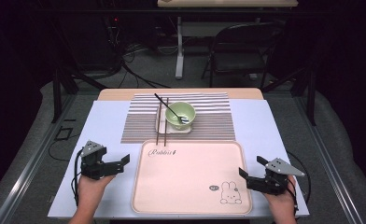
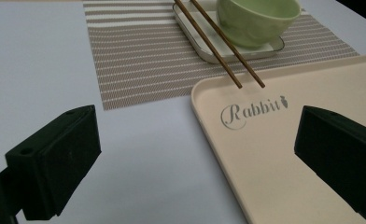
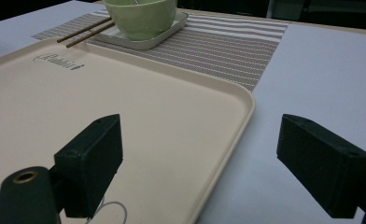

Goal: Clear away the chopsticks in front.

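A pale pink tray [image 1: 190, 182] with a rabbit drawing lies at the table's front. Behind it a green bowl [image 1: 180, 115] holding a spoon [image 1: 177, 113] stands on a white square plate [image 1: 164, 127], with two brown chopsticks [image 1: 162, 122] laid over the plate's left side. My left gripper [image 1: 120, 165] hovers just left of the tray, open and holding nothing; in the left gripper view its jaws [image 2: 197, 158] straddle the tray's near corner [image 2: 265, 140]. My right gripper [image 1: 251, 167] is by the tray's right edge, open and holding nothing, its jaws [image 3: 207, 163] either side of the tray rim [image 3: 246, 100].
A striped placemat [image 1: 214, 119] lies under the plate on a white table cover [image 1: 102, 126]. Beyond the table stand a folding chair [image 1: 239, 51] and a table leg [image 1: 179, 46], with cables on the floor. Metal rails run along both sides.
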`<state>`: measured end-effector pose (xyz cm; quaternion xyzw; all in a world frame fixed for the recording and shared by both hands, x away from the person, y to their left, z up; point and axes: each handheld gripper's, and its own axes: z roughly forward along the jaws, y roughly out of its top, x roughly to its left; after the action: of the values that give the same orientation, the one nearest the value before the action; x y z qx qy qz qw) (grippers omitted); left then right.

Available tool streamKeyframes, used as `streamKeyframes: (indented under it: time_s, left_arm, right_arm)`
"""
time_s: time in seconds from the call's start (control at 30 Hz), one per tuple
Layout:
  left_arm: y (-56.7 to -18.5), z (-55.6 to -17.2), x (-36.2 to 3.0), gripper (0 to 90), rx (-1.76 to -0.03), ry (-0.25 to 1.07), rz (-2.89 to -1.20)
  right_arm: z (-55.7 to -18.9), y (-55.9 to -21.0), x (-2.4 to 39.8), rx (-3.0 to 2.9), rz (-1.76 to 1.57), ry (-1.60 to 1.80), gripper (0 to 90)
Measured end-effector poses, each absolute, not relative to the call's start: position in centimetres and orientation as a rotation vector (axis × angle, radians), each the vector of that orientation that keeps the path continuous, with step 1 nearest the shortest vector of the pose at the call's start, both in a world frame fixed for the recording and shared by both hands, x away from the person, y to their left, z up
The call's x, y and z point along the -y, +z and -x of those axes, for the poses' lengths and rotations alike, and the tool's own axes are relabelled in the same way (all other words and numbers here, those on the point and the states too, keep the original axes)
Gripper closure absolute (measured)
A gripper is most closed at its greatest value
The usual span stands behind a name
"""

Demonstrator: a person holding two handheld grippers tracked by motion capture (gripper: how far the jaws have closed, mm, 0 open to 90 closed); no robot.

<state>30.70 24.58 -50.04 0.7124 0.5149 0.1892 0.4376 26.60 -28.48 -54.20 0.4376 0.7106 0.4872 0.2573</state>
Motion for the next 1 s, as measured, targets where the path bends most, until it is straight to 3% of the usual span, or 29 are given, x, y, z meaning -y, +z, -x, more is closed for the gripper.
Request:
streamKeyframes:
  time_s: [0.37, 1.0]
  left_arm:
    - [-48.3, -34.0, -22.1, 1.7, -1.244, 0.483, -1.851]
    - [-48.8, -38.9, -19.6, 6.3, -1.299, 0.434, -1.823]
  right_arm:
    - [-26.6, -54.2, 28.5, -1.926, -1.186, 1.321, 13.9]
    - [-26.6, -54.2, 28.6, -1.928, -1.184, 1.327, 13.9]
